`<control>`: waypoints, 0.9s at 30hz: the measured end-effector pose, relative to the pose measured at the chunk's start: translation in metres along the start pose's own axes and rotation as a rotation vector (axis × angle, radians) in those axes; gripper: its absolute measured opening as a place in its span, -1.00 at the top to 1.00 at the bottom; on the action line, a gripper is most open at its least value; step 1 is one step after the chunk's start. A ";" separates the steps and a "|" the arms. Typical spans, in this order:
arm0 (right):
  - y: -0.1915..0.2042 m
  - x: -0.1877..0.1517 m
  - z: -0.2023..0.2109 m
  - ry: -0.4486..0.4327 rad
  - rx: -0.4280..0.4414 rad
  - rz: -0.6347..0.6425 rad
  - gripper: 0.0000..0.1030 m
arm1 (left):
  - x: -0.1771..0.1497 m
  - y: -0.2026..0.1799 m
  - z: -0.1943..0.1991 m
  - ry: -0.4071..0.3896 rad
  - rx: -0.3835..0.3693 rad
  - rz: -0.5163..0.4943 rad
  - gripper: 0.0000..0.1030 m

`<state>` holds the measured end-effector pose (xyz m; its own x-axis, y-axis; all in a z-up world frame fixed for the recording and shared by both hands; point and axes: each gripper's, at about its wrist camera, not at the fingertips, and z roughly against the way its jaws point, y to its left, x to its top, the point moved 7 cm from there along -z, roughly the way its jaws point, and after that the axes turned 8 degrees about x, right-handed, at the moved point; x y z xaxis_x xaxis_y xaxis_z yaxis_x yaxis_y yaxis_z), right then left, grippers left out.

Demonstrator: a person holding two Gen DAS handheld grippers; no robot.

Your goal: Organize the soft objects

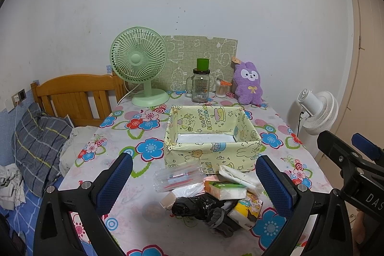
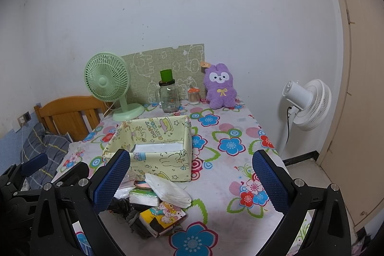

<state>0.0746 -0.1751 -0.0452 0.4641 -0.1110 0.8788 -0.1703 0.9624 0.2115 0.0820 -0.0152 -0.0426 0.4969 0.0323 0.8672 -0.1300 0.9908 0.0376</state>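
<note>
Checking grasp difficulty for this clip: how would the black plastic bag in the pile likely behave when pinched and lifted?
The black plastic bag looks crumpled and glossy, so it is probably floppy and light and may slip between the pads. It lies against the grey cloth and tissue packs, so lifting it might drag those neighbours along.

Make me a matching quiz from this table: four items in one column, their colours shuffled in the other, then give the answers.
Column one:
1. desk fan
2. plush rabbit
3. fabric bin
4. crumpled bag

Column two:
A. pale yellow with cartoon prints
B. black
C. light green
D. purple

Pairs: 1-C, 2-D, 3-A, 4-B
</note>
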 end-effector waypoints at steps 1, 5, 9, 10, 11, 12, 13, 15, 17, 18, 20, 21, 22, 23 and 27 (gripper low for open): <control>0.000 0.000 0.000 0.000 0.000 0.000 -0.99 | 0.000 -0.001 0.000 0.002 0.001 0.000 -0.99; 0.000 0.000 0.000 0.003 0.004 0.000 -0.99 | 0.000 -0.005 0.000 0.004 0.009 -0.003 -0.99; 0.001 0.000 0.000 0.004 0.004 -0.002 -0.99 | 0.000 -0.003 0.001 0.003 0.007 -0.002 -0.99; 0.001 0.000 0.001 0.004 0.003 -0.002 -0.99 | 0.000 -0.004 0.001 0.004 0.007 -0.002 -1.00; 0.001 0.000 0.000 0.004 0.003 -0.001 -0.99 | 0.000 -0.003 0.001 0.003 0.006 -0.002 -0.99; 0.000 0.000 0.000 0.004 0.003 -0.001 -0.99 | 0.000 -0.003 0.001 0.003 0.006 -0.001 -0.99; 0.001 0.000 0.000 0.005 0.004 -0.002 -0.99 | 0.000 -0.004 0.001 0.004 0.007 -0.001 -0.99; 0.000 -0.001 0.000 0.006 0.005 -0.003 -0.99 | 0.000 -0.005 0.001 0.001 0.007 0.005 -0.98; 0.001 -0.001 -0.002 0.009 0.009 -0.006 -0.99 | -0.001 -0.004 0.000 0.001 0.000 0.006 -0.95; 0.001 -0.001 -0.003 0.011 0.012 -0.006 -0.99 | -0.002 -0.001 -0.002 0.003 -0.001 0.006 -0.93; 0.002 -0.002 -0.007 0.019 0.010 -0.004 -0.99 | -0.003 -0.003 -0.005 0.011 0.001 0.002 -0.91; 0.002 -0.003 -0.009 0.023 0.011 -0.002 -0.99 | -0.005 -0.003 -0.008 0.016 -0.001 0.003 -0.88; 0.003 -0.004 -0.012 0.027 0.014 0.000 -0.99 | -0.005 -0.003 -0.011 0.021 -0.005 0.004 -0.86; 0.004 -0.005 -0.013 0.030 0.017 0.002 -0.98 | -0.007 -0.003 -0.013 0.025 -0.007 0.005 -0.86; 0.006 -0.008 -0.023 0.042 0.018 0.010 -0.96 | -0.011 -0.001 -0.021 0.039 -0.008 0.009 -0.80</control>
<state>0.0897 -0.1632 -0.0603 0.4982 -0.0908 0.8623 -0.1907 0.9587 0.2112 0.0944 -0.0138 -0.0627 0.5290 0.0466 0.8474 -0.1281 0.9914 0.0255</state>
